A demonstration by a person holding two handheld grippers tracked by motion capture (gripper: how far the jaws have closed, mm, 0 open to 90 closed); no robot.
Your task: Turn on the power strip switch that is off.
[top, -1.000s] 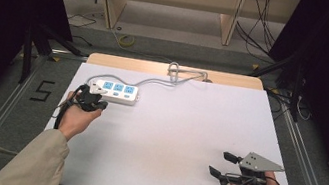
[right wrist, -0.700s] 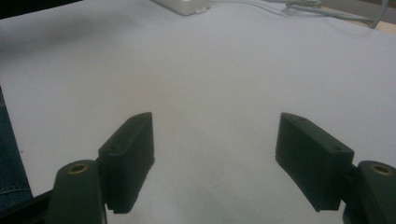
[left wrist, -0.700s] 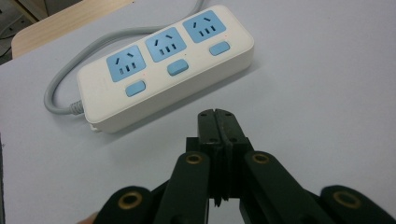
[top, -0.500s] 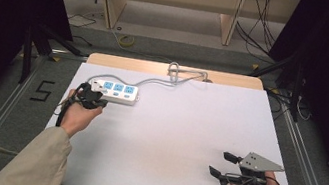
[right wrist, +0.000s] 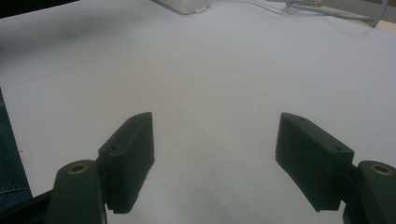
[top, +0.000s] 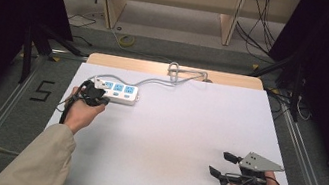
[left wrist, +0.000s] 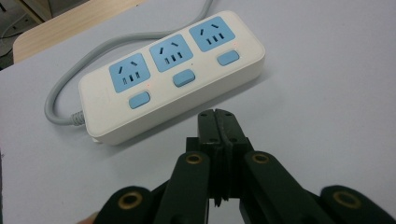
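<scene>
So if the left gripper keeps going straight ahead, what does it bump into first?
Most likely the power strip. The left gripper, jaws shut and empty, points at its near side, around the middle blue switch. A bare strip of table lies between them.

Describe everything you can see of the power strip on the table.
The power strip is a white, plastic-looking bar with rounded corners, lying flat on the white table near its far left. It has three light-blue sockets in a row, each with a small blue button beside it. Nothing is plugged in. A grey cable leaves one end and runs to a coil at the table's far edge. The left gripper, jaws shut, points at its long side, just short of touching.
</scene>
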